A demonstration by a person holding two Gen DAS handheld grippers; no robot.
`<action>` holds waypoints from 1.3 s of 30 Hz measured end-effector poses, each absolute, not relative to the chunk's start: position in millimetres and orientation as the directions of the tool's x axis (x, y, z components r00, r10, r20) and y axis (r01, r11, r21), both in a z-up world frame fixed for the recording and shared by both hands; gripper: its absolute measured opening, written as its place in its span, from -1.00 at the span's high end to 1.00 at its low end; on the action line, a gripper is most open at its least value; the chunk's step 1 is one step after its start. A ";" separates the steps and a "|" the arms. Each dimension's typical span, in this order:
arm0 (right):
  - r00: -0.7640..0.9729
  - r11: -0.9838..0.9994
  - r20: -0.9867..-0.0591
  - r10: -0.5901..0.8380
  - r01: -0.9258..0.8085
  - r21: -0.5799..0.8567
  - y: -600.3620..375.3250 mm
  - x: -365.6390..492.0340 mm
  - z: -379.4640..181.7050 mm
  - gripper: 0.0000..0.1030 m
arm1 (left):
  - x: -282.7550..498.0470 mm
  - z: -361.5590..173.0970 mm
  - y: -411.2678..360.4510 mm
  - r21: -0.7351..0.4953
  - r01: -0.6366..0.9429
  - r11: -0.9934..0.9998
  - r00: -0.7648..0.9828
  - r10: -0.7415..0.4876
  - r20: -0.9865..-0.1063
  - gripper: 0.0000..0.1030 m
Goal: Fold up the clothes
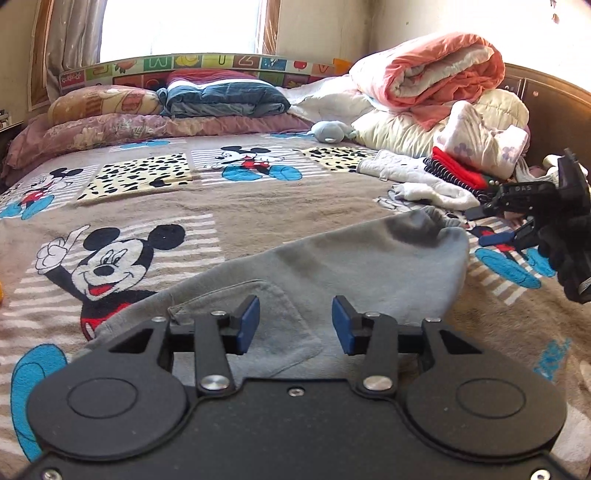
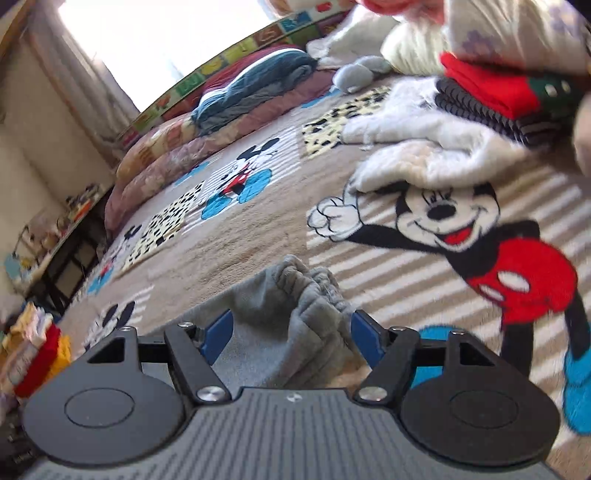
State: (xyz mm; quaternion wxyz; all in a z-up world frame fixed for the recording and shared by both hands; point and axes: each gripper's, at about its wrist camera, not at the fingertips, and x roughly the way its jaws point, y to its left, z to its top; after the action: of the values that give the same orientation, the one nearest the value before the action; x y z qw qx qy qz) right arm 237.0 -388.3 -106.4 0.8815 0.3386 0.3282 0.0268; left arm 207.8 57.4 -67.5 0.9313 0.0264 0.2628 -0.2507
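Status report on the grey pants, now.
Left hand-held gripper open over grey pants, pocket side. Right hand-held gripper open, bracketing the elastic waistband, not clamped. White garment lies beyond, apart.

**Two low views over the bed**

The left wrist view sits low and level over the bed (image 1: 207,206), facing the window (image 1: 177,26) at the top of the frame. The right wrist view is tilted, very near the blanket (image 2: 258,236), with the window (image 2: 155,44) at upper left. Both share the grey garment (image 1: 332,266) (image 2: 306,295) and the red stack (image 1: 458,170) (image 2: 491,88).
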 end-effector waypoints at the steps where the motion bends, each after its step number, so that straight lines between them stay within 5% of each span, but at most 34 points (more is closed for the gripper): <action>1: 0.778 0.729 -0.561 0.284 0.205 0.653 -391.1 236.4 -116.1 -0.39 | 201.4 -67.4 51.7 -0.088 0.490 0.867 0.733 -0.465 -0.496 0.19; 10: 0.809 0.578 -0.487 0.329 0.235 0.781 -373.9 244.7 -158.0 -0.61 | 142.9 -62.9 27.4 -0.132 0.465 0.875 0.747 -0.468 -0.471 0.19; 18: 0.829 0.603 -0.459 0.319 0.196 0.773 -368.0 267.2 -163.7 -0.62 | 152.8 -77.0 38.6 -0.217 0.399 0.891 0.760 -0.453 -0.466 0.19; 27: 0.870 0.587 -0.437 0.228 0.235 0.775 -376.8 260.1 -176.5 0.23 | 181.8 -102.2 96.3 -0.392 0.151 0.907 0.781 -0.353 -0.515 0.19; 39: 0.882 0.602 -0.409 0.234 0.199 0.773 -369.6 245.2 -138.4 0.34 | 180.6 -91.7 110.8 -0.440 0.163 0.883 0.817 -0.371 -0.441 0.10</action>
State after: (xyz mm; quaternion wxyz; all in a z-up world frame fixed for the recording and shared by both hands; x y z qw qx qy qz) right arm 245.2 -369.6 -138.4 0.8614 0.4461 0.2429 0.0102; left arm 180.6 110.8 -91.7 0.9331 -0.1951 0.2661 -0.1433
